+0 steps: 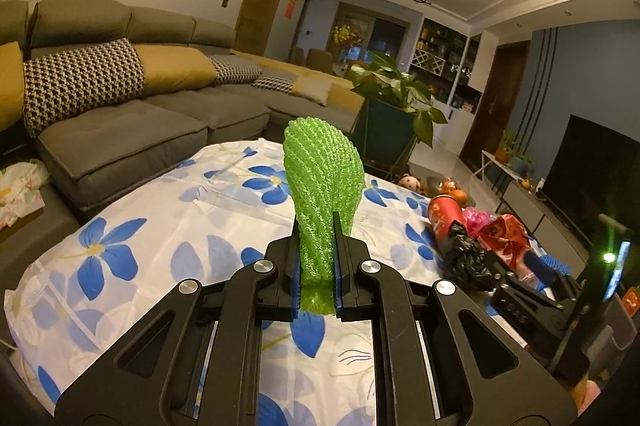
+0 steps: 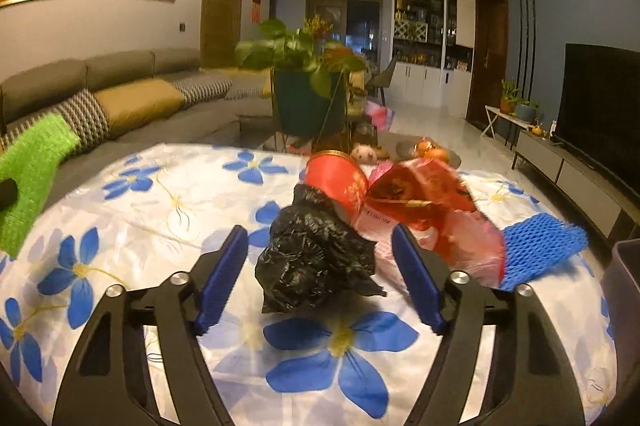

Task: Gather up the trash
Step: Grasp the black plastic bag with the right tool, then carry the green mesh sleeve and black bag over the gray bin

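- Risk at the right gripper: its blue-padded jaws straddle the crumpled black plastic bag, with a clear gap on each side. If they close from here, I judge that the right pad could also catch the pale pink wrapper lying just beyond it, dragging the pile along.
- Slip is a second worry: the bag is thin and springy, so a bite on only its near lobe may pull free when lifted.
- Just past the bag's far end, the red paper cup lies on its side, touching the bag; a tug could roll it across the flowered blue-and-white tablecloth.
- Further right of the jaws, crumpled red foil wrappers and a blue foam mesh sleeve could be shifted by the same pull.
- Right jaws: moderately wide, nothing gripped, pads not touching the bag.
- Left gripper: jaws nearly together, pinching the lower part of a green foam mesh sleeve, which stands upright above them, clear of the cloth.
- Risk there: the grip is low on a soft, tall piece, so it may flop or slide out if the hand swings.
- A grey bin wall shows far right of the right jaws.
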Action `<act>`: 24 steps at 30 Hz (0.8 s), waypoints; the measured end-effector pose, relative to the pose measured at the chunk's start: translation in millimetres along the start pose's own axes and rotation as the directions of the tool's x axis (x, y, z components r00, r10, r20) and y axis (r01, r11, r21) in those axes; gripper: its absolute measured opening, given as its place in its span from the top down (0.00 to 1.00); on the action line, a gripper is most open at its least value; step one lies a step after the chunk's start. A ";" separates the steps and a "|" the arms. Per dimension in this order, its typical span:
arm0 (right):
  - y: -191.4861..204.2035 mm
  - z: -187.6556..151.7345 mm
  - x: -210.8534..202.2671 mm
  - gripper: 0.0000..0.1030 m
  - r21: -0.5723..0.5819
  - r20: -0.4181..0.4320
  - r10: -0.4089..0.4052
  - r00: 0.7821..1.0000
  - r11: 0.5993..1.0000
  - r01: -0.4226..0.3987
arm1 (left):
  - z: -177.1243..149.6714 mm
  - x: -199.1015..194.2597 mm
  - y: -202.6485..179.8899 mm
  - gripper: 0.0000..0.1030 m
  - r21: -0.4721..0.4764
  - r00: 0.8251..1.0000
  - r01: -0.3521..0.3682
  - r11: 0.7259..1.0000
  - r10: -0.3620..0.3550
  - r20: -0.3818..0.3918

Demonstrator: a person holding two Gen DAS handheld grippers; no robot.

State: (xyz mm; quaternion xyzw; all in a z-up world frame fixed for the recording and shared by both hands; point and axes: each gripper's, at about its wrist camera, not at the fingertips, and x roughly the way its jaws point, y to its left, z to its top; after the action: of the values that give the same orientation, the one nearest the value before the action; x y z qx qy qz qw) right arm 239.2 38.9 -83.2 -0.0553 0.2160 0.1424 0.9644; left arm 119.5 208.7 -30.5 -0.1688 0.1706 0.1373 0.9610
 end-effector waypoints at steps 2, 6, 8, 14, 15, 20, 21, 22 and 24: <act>4.2 -0.8 9.8 0.42 -0.014 -0.039 -0.002 0.999 1.000 0.001 | -0.5 1.7 1.4 0.90 0.001 1.000 0.004 1.000 -0.004 -0.005; 8.5 -4.2 27.3 0.77 -0.029 -0.122 -0.010 0.992 1.000 0.006 | -1.0 3.2 2.1 0.89 0.007 1.000 0.017 1.000 -0.017 -0.009; 7.5 -4.8 27.1 0.87 -0.028 -0.125 -0.001 0.992 1.000 -0.003 | -1.4 4.3 1.5 0.90 0.008 1.000 0.024 1.000 -0.024 -0.014; -0.7 -5.7 -4.4 0.96 -0.010 -0.053 0.036 0.998 0.999 -0.036 | -4.8 0.5 -1.7 0.90 0.019 0.999 0.048 0.999 -0.048 -0.019; -2.2 -5.6 -10.6 0.96 -0.007 -0.043 0.037 0.998 0.999 -0.037 | -5.4 -1.6 -3.4 0.90 0.026 0.999 0.052 0.998 -0.051 -0.016; -19.8 -12.9 -59.1 0.96 0.021 0.030 0.044 0.999 0.999 -0.045 | -8.1 -11.9 -13.5 0.90 0.043 0.997 0.078 0.996 -0.078 -0.011; -23.8 -13.8 -66.6 0.96 0.028 0.040 0.040 0.998 0.999 -0.042 | -8.5 -14.0 -16.2 0.89 0.050 0.996 0.086 0.995 -0.086 -0.010; -29.3 -15.2 -75.9 0.96 0.040 0.050 0.039 0.998 0.998 -0.041 | -9.5 -15.7 -19.4 0.89 0.056 0.996 0.091 0.994 -0.091 -0.010; -42.4 -17.8 -95.9 0.96 0.075 0.076 0.038 0.996 0.996 -0.043 | -12.4 -20.3 -28.6 0.89 0.070 0.994 0.108 0.992 -0.107 -0.012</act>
State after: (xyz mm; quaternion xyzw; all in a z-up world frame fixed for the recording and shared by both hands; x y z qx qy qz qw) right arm 161.6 -28.7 -55.9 -0.0084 0.1865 0.1555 0.9700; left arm 106.9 174.0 -25.9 -0.1443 0.1698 0.0784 0.9717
